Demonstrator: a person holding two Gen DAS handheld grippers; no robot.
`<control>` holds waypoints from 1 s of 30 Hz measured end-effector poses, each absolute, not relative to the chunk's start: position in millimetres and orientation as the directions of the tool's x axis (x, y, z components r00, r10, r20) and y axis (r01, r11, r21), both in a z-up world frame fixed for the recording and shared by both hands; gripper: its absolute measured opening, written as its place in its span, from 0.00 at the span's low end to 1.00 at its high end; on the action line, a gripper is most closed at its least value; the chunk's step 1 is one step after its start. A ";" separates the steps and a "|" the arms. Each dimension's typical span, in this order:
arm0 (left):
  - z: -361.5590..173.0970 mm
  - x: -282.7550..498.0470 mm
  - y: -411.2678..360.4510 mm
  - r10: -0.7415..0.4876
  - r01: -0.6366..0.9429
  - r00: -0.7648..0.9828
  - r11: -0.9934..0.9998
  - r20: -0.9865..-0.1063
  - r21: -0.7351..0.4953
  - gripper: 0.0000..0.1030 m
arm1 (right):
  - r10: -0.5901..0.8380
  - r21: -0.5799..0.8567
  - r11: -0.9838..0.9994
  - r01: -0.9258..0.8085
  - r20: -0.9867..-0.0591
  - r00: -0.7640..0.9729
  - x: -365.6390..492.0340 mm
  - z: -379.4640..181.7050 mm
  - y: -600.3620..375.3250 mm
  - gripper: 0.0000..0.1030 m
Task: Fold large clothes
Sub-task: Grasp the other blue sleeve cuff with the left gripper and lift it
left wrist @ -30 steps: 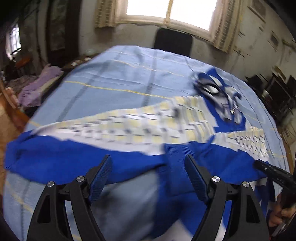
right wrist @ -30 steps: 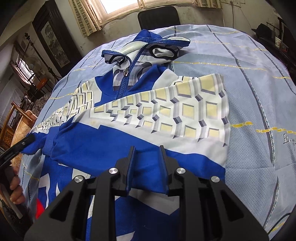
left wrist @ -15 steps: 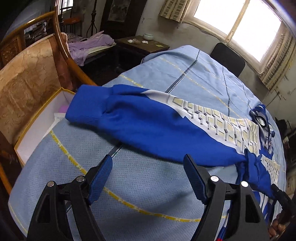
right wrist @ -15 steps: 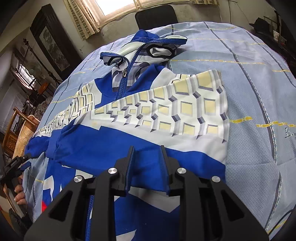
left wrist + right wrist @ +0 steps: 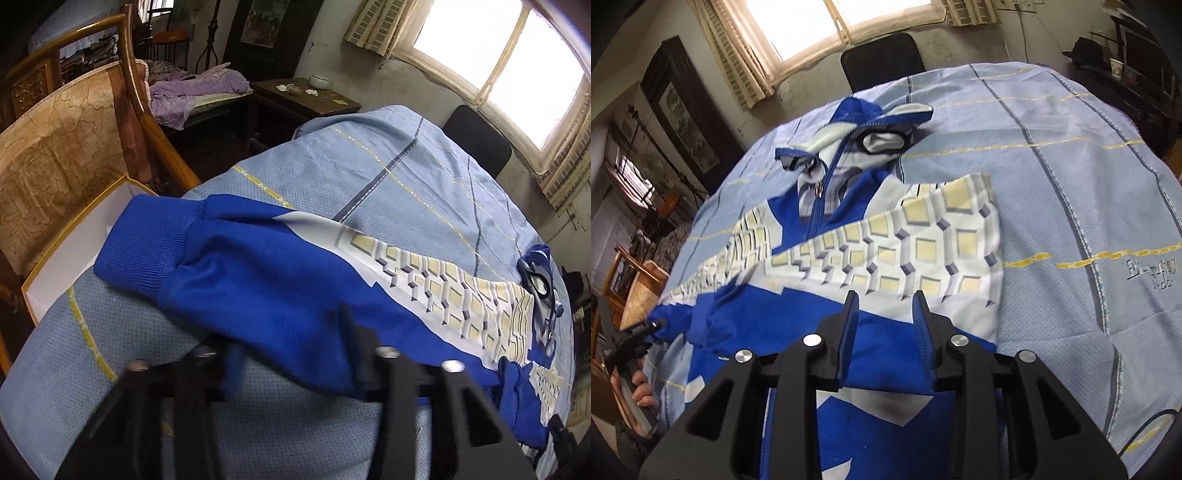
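A blue zip jacket [image 5: 798,325] with a white and yellow cube pattern lies front-up on the bed, collar [image 5: 879,136] at the far end. Its right sleeve [image 5: 923,251] is folded across the chest. My right gripper [image 5: 884,302] is shut on the blue part of that sleeve. The left sleeve [image 5: 277,280] stretches to the bed's corner, its ribbed cuff [image 5: 147,251] at the edge. My left gripper [image 5: 291,354], blurred by motion, straddles the sleeve's near edge with its fingers apart. The right wrist view shows the left gripper [image 5: 646,326] at that sleeve's end, with a hand [image 5: 642,391] below it.
A light blue sheet [image 5: 1089,184] with yellow and grey lines covers the bed. A wooden chair [image 5: 55,166] and an open white box [image 5: 74,251] stand by the left corner. A black chair [image 5: 882,62] is at the far end under the window, a dark side table [image 5: 306,96] beside it.
My left gripper swung left from the jacket's body to the left sleeve and moved in over its near edge. The right gripper kept its hold and tilted up slightly.
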State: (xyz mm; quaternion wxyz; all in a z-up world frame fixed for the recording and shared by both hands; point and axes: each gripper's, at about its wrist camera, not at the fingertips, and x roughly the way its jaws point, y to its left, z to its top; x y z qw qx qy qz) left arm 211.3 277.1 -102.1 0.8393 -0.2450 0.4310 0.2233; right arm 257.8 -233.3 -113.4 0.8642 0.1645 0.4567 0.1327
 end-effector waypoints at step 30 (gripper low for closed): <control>-11.3 274.4 69.5 0.213 -0.226 0.704 0.972 -0.677 0.071 0.07 | 0.445 0.518 0.855 -0.026 -0.708 0.549 260.2 -109.3 -257.7 0.32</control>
